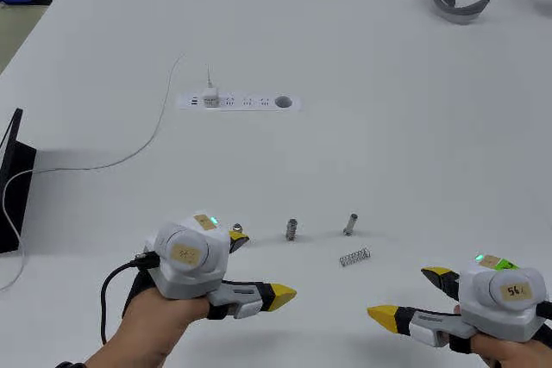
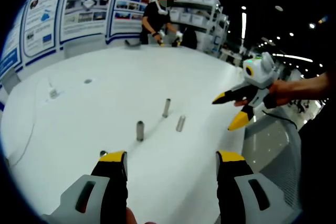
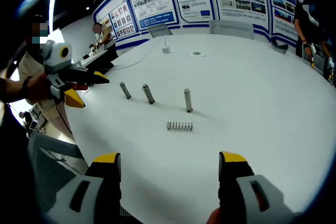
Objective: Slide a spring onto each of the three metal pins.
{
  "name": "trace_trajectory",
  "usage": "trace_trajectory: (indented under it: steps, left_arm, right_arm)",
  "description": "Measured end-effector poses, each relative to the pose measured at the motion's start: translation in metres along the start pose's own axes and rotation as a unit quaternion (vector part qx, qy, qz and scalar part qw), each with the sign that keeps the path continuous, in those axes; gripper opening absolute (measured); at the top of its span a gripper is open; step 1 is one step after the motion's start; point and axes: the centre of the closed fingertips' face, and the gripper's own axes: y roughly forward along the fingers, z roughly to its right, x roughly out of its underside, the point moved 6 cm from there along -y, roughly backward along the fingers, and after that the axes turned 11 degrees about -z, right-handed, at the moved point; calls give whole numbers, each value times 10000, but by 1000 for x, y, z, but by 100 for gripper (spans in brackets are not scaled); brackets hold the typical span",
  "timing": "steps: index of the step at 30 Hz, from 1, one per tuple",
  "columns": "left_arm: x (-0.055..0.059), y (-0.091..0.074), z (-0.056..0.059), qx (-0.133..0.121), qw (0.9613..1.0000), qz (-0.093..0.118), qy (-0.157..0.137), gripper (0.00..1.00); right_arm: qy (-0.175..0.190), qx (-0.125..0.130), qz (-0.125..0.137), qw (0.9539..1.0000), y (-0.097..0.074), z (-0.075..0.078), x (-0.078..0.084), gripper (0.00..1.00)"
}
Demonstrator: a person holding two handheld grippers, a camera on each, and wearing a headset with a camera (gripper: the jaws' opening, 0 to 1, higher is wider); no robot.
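The left gripper (image 1: 259, 266) and right gripper (image 1: 410, 294) hover over the near edge of the white worktop (image 1: 388, 127), jaws spread wide and empty. Just beyond, a loose spring (image 1: 354, 257) lies flat. Behind it stand three pins in a row: the left pin (image 3: 125, 90) and middle pin (image 3: 148, 94) wear springs, and the right pin (image 1: 350, 224) is bare. Farther back lies a power strip (image 1: 240, 102).

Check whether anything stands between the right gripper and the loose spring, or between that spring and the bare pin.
Nothing visible does. Bare table lies between the open right gripper and the loose spring, and between the spring and the bare pin just beyond it. The two sprung pins stand off to one side.
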Motion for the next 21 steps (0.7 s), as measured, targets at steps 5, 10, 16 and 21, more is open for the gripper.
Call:
trace_trajectory:
  steps: [5,10,16,21]
  left_arm:
    - [-5,4,5,47,10000,6,54,70]
    - [-8,9,9,112,9999,-10,117,70]
    - [-14,16,14,191,9996,-24,184,70]
    - [-20,23,18,253,9994,-27,248,71]
  right_arm:
    - [13,10,-1,10000,-2,2,2,78]
    - [25,25,28,10000,-4,3,2,79]
    - [61,20,24,10000,-5,3,6,80]
    - [64,-9,-14,10000,-5,1,10,81]
